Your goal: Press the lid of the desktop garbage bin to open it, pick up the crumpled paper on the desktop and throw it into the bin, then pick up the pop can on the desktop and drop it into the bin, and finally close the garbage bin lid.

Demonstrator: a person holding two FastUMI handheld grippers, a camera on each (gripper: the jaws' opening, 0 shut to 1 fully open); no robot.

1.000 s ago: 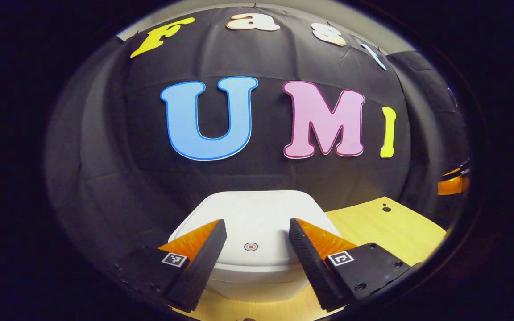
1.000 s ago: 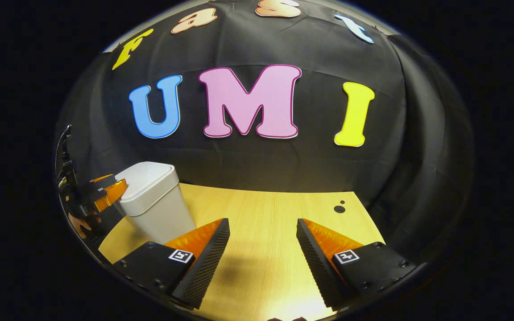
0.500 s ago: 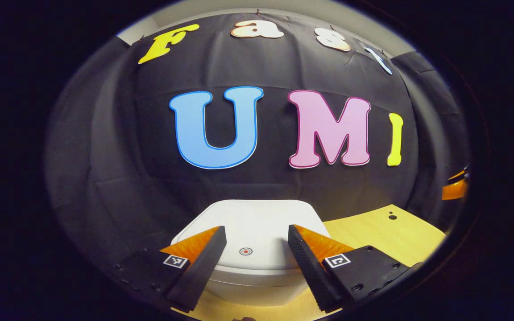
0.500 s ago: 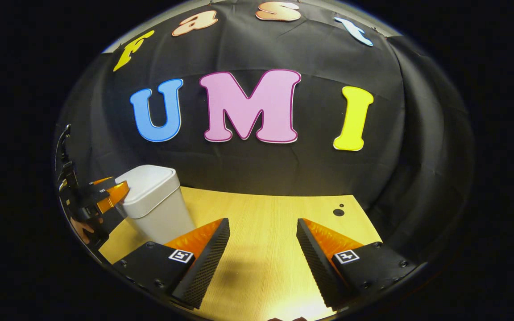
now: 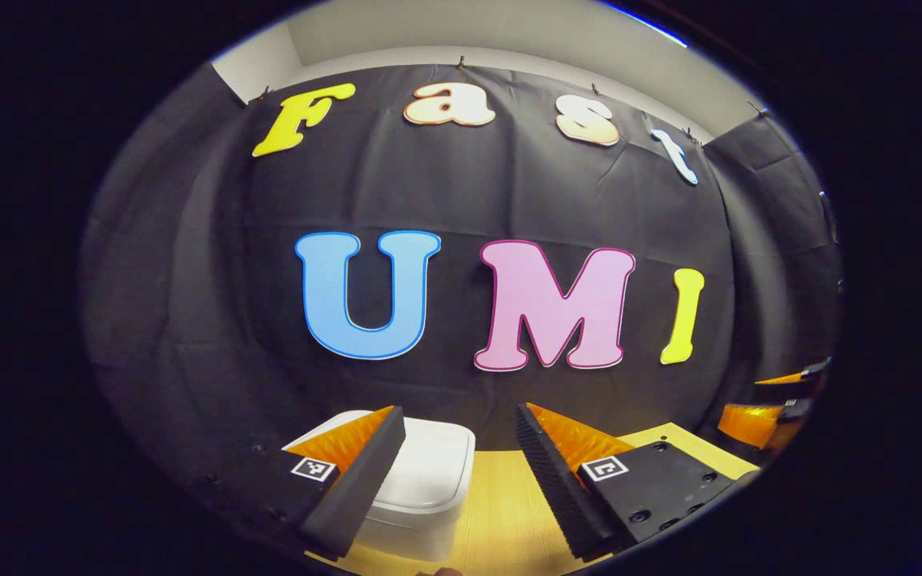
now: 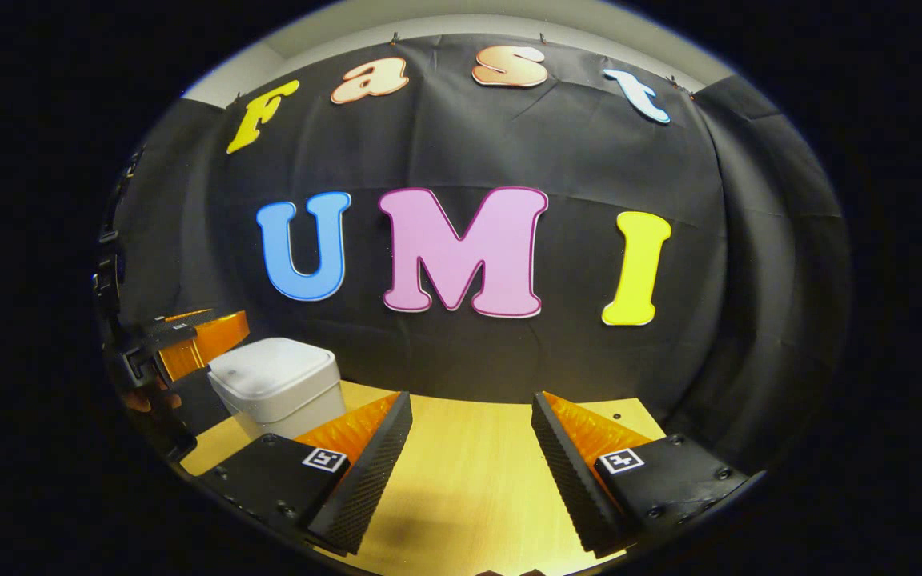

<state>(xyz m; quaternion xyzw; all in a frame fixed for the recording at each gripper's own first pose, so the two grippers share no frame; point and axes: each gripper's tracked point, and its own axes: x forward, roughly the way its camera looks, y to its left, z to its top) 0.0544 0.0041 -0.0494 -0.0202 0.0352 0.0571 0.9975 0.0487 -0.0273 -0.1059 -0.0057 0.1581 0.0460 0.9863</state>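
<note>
On wooden table (image 6: 469, 472): white bin (image 6: 273, 388) upright, lid (image 6: 269, 372) shut, facing up

The garbage bin (image 5: 421, 488), just behind the left gripper (image 5: 459, 468), looks like smooth white plastic with a soft sheen on its closed lid (image 6: 273, 376). The desktop (image 6: 469, 480) under the right gripper (image 6: 471, 460) is pale wood-grain laminate, smooth and slightly glossy where light pools. Both grippers' inner finger faces (image 6: 369, 472) are ribbed and matt. Behind everything hangs matt, creased cloth wall (image 5: 509, 192).
</note>
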